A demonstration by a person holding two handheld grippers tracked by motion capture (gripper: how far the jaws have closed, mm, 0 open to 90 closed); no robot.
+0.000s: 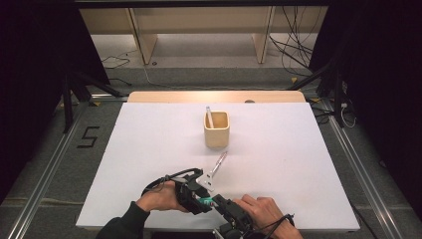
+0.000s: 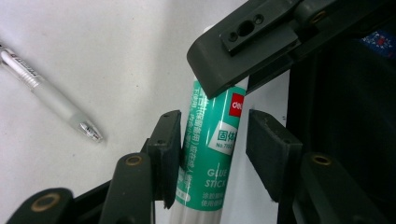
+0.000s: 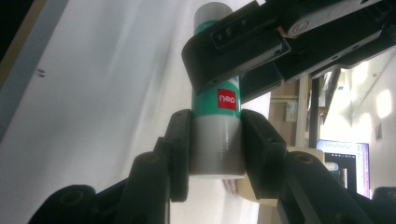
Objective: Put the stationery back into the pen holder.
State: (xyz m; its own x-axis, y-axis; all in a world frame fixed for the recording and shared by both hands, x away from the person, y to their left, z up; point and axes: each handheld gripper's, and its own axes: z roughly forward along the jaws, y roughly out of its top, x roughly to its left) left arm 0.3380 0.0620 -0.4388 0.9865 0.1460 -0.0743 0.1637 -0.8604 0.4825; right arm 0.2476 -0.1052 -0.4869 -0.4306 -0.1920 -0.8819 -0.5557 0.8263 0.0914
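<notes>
Right tool (image 3: 215, 140) grips the glue stick's (image 3: 217, 102) grey cap end firmly; your left tool (image 2: 212, 144) stands spread around its green barrel, near the pen (image 2: 49, 95) on the bench (image 1: 298, 164). Close left squarely on the barrel before pulling the cap.

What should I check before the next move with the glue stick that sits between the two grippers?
1. Right gripper jaws shut on the grey end of the glue stick: ok.
2. Left gripper jaws shut on the green body: not ok; one jaw touches it and a gap shows at the other.
3. Stick lifted off the table: cannot tell.
4. Loose pen lying apart from the glue stick: ok.
5. Cup upright, with room beside the pen standing in it: ok.
</notes>
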